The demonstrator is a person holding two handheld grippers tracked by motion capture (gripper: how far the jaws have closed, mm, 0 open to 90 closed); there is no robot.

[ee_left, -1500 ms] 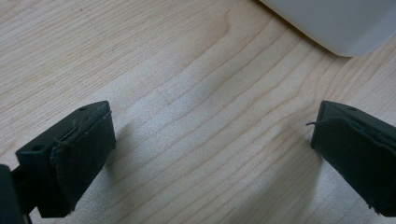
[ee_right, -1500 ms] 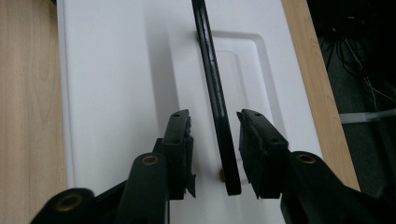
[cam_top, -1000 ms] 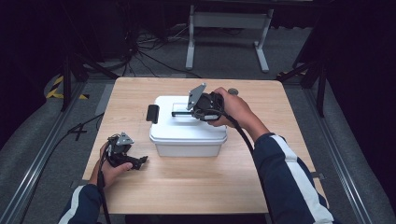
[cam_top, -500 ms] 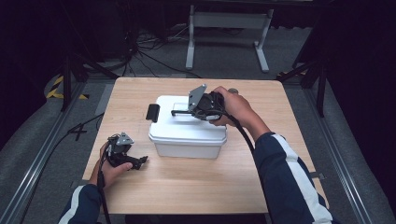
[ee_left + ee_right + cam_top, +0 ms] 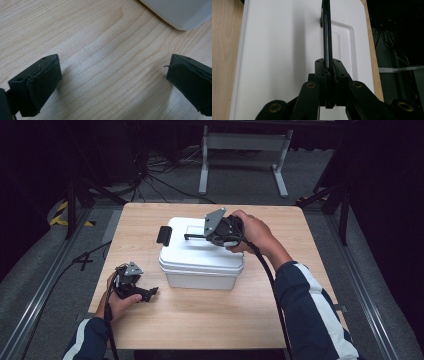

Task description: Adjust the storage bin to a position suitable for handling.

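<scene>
White box (image 5: 200, 262), black handle (image 5: 327, 30) raised upright, long axis across table

**Free room around the two grippers**

The left gripper (image 5: 150, 292) rests low on the wooden table (image 5: 210, 320), jaws wide apart with bare wood between them. Ahead of it and slightly to its right, the near corner of the white box (image 5: 180, 12) stands close and blocks the way forward. To its right, along the near edge of the table, the wood is free.

The right gripper (image 5: 327, 67) is above the lid (image 5: 279, 50), jaws pressed together on the thin black handle (image 5: 326, 30), so no gap remains between them. Beyond the box, the black latch (image 5: 163, 234) sticks out at its left end.
</scene>
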